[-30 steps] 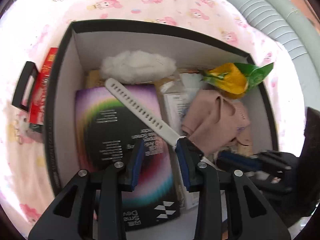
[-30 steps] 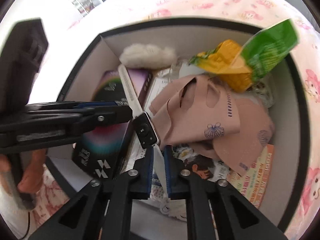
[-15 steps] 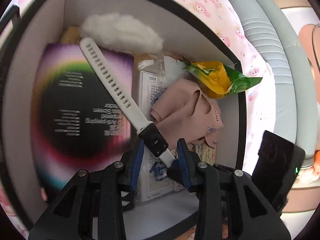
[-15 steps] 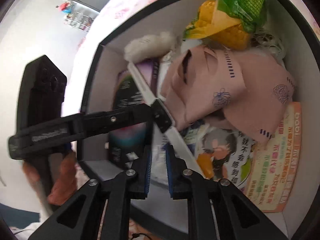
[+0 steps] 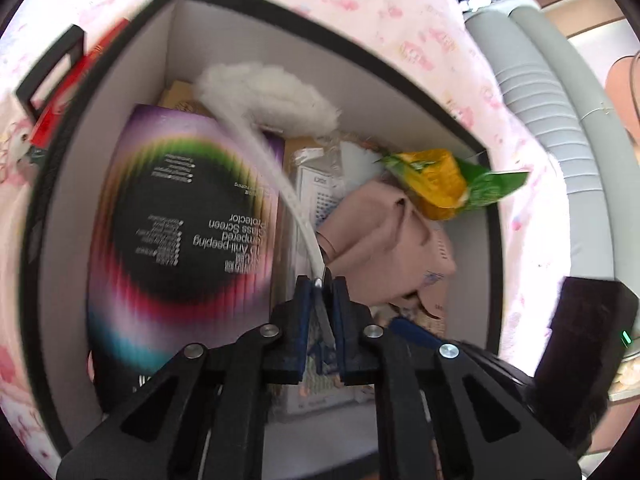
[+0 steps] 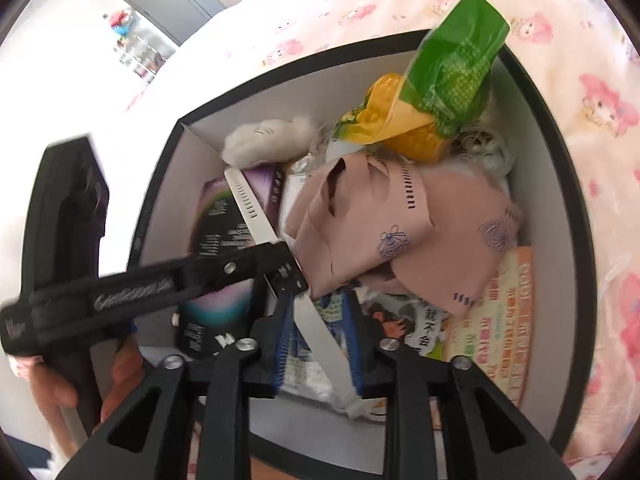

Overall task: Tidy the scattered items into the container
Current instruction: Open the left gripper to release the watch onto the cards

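We see one white-strapped watch [image 6: 280,268] over the black box [image 5: 36,216]; our left gripper [image 5: 320,286], jaws just closing, pinches its case, while our right gripper [image 6: 316,312], jaws just opening, stands spread around the loose strap. Beneath lies one package [image 5: 184,232] reading "Anti-peeping Tempered Glass Screen Protector", beside one pink mask [image 6: 372,232] and one green-yellow wrapper [image 6: 436,96].

Box [image 5: 494,240]: matt card walls, black rim. Watch strap [image 6: 250,210]: smooth white rubbery plastic. Fluffy white cotton wad [image 5: 272,94], upper middle. Snack bag [image 6: 452,80]: glossy crinkled foil. Pink cloth [image 6: 384,236]: soft, matt. Screen protector pack [image 5: 180,232]: glossy printed card. Bedsheet [image 6: 600,80]: printed cotton.
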{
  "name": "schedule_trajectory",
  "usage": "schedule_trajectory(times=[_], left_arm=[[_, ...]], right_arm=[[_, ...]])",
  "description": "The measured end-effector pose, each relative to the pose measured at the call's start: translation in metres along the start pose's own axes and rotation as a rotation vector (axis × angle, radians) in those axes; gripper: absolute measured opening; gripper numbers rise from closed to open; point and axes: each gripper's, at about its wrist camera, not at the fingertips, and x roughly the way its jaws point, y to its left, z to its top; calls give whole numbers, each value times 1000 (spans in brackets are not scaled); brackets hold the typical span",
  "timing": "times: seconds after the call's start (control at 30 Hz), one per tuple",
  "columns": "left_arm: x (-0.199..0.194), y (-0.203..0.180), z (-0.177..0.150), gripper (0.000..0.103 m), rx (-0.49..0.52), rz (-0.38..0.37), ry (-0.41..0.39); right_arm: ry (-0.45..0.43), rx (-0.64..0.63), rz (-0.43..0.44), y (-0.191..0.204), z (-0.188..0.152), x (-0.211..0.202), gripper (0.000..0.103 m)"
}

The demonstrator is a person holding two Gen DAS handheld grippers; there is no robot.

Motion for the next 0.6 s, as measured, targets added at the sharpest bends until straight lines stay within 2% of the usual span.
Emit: schedule_trajectory(times=[0.03,0.1,0.23,0.3,0.43,0.47,0.53,0.6], left_arm=[[-3,-2,-4,8,5,-2,-6],[-3,-4,-6,8,7,-22,7],[9,-15,6,8,0,-28,43],[11,-21,6,8,12,-69,58],[17,-30,3,10,21,-103,90],[17,-30,3,14,19,-101,95],[9,-26,3,18,3,-108,90],[-2,-26,5,19,-9,-152,108]], right_arm=[[18,25,44,-3,1,2,35],[53,46,83,-7,-1,8,41],[94,-3,2,4,-12,19,41],[104,-19,11,7,-14,22,41],[81,-32,23,10,-14,22,41],[79,-28,28,9,-14,22,39],[75,-18,28,6,-12,20,18],[67,-1,50,1,-12,18,12]])
